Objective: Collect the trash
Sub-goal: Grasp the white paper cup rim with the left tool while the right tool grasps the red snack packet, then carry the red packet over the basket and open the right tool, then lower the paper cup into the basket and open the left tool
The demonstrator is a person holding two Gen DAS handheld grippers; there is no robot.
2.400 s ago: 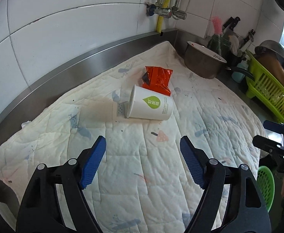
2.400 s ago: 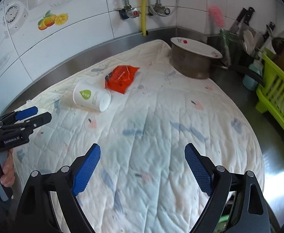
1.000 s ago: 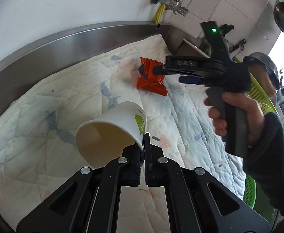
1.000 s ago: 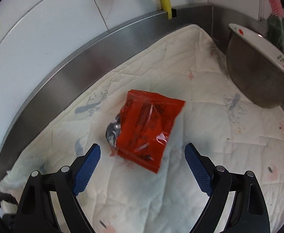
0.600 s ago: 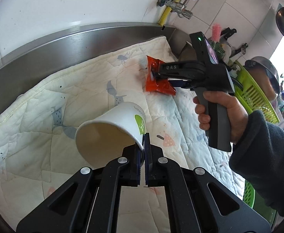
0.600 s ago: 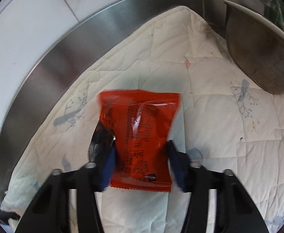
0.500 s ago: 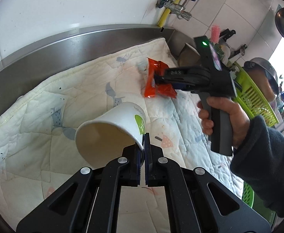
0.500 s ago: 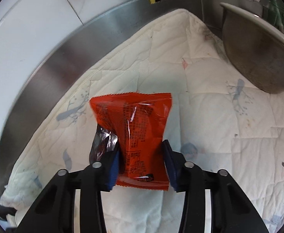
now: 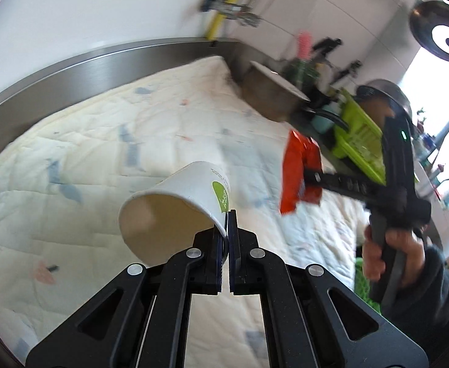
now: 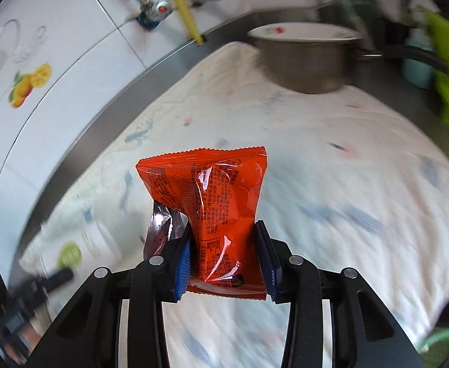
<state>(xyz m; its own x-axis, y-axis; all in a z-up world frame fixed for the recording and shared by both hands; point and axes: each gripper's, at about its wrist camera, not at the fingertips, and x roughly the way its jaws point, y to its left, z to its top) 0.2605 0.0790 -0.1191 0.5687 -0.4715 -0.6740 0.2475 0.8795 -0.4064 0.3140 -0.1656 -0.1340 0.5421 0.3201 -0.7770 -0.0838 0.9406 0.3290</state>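
Note:
A white paper cup (image 9: 175, 202) with a green logo hangs tilted above the quilted cloth (image 9: 86, 141), its open mouth towards the camera. My left gripper (image 9: 227, 224) is shut on the cup's rim. An orange-red snack wrapper (image 10: 212, 190) is squeezed between the blue pads of my right gripper (image 10: 224, 236) and is clear of the cloth. In the left wrist view the wrapper (image 9: 292, 171) hangs from the right gripper (image 9: 307, 181), to the right of the cup. In the right wrist view the cup (image 10: 80, 245) is a blur at lower left.
A metal pot (image 10: 304, 58) stands at the cloth's far corner by the steel backsplash (image 9: 71, 76). A green dish rack (image 9: 356, 135) sits beyond it. A hand (image 9: 387, 254) in a dark sleeve holds the right gripper. A green basket rim (image 10: 439, 340) shows at lower right.
The right gripper closed on the orange-red wrapper, lifted it off the cloth and swung it away from the wall towards the right. The left gripper kept its hold on the cup and drifted slightly.

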